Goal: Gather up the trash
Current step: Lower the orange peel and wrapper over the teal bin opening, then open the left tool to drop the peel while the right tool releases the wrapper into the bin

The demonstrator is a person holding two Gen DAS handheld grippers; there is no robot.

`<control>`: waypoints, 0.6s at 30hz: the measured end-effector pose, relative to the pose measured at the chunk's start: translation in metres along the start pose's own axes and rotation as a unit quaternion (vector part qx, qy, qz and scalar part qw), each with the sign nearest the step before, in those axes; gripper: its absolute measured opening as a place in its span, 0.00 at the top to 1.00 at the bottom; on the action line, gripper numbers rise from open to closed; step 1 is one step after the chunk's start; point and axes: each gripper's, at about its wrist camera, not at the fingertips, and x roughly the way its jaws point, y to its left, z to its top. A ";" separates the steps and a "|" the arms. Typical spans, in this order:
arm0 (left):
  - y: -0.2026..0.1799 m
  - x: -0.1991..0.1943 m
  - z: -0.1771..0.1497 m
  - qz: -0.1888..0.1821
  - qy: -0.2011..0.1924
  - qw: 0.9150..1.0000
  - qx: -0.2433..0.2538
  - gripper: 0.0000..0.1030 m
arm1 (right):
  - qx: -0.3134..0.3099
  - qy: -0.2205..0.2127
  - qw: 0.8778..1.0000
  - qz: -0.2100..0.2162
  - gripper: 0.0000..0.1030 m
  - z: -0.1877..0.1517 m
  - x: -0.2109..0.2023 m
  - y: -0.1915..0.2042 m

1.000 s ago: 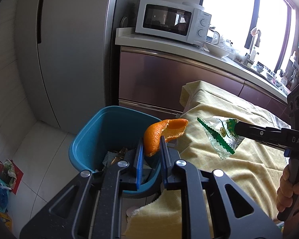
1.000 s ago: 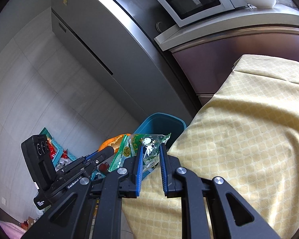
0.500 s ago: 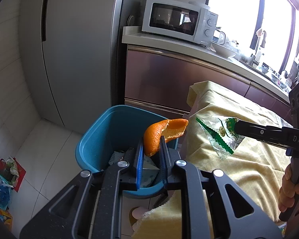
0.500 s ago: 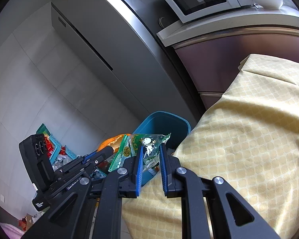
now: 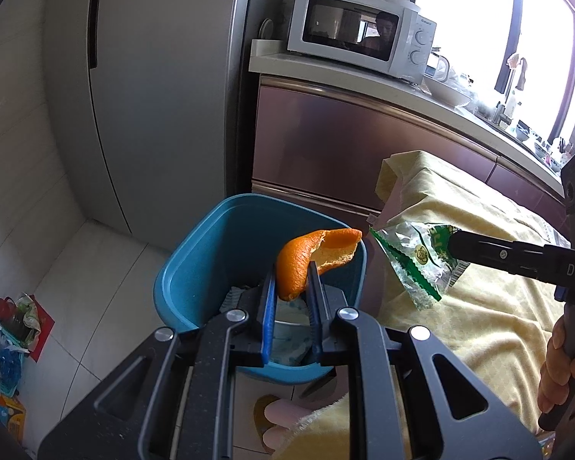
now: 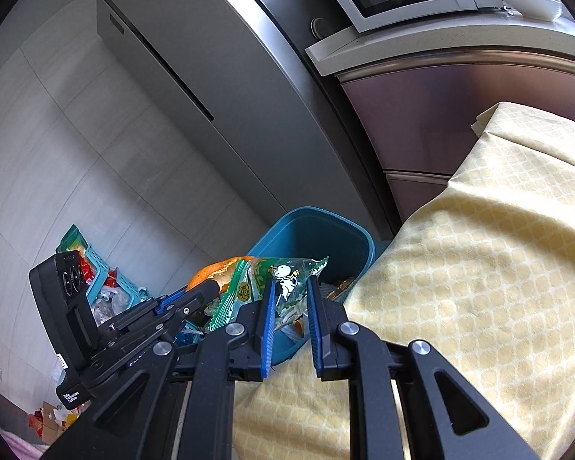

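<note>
Disposal step: left tool point(image 5: 291, 287), clenched on orange peel point(image 5: 310, 257), hangs over the blue bin point(image 5: 180, 268); right tool point(image 6: 290, 295) grasps the wrapper point(image 6: 283, 274) beside it; next, unclench both above the opening.

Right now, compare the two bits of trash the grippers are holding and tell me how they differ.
The orange peel is opaque, curled and thick; the snack wrapper is thin, crinkled clear plastic with green print.

The peel, in the left gripper, hangs over the blue bin; the wrapper, in the right gripper, is beside it over the yellow cloth.

Both are pinched, not yet dropped.
</note>
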 end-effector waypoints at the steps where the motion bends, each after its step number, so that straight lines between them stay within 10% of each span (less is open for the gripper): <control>1: 0.001 0.001 0.000 0.001 0.001 1.000 -0.001 0.85 | -0.001 0.002 1.000 -0.001 0.86 0.001 0.002 0.001; 18: 0.014 0.025 0.000 0.020 0.019 1.000 -0.010 0.85 | -0.016 0.028 0.999 -0.019 0.86 0.006 0.037 0.014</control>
